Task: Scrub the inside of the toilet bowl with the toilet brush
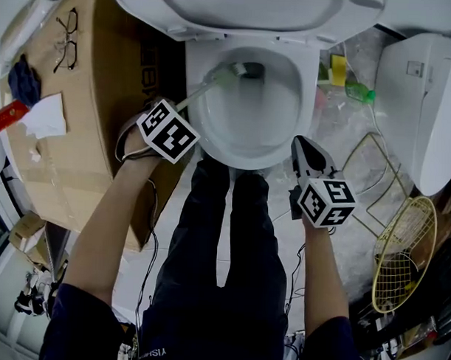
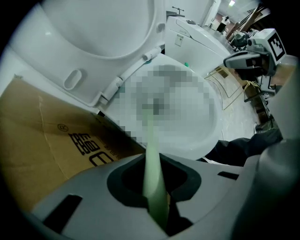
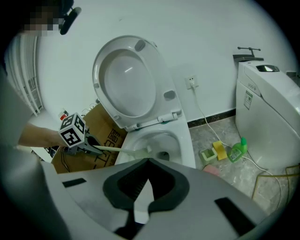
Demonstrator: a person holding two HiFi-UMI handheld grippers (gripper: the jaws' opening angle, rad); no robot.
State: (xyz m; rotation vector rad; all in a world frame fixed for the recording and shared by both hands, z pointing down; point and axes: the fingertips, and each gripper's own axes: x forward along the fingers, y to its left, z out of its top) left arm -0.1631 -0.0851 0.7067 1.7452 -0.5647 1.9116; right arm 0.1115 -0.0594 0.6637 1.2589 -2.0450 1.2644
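Observation:
The white toilet bowl (image 1: 285,135) stands with its seat and lid (image 1: 253,10) raised. A toilet brush with a pale green handle (image 1: 207,83) reaches from the left rim into the bowl, and its head (image 1: 248,68) lies near the drain at the back. My left gripper (image 1: 178,111) is shut on the handle (image 2: 151,154), which runs out between its jaws. From the right gripper view the brush head (image 3: 140,151) rests inside the bowl (image 3: 185,140). My right gripper (image 1: 306,158) hovers at the bowl's front right rim, shut and holding nothing.
A big cardboard box (image 1: 65,133) with glasses (image 1: 66,41) on it stands left of the toilet. Right of it lie a yellow sponge (image 1: 338,69), a green bottle (image 1: 359,92), a second toilet (image 1: 424,101) and yellow wire racks (image 1: 404,252). The person's legs (image 1: 231,235) stand before the bowl.

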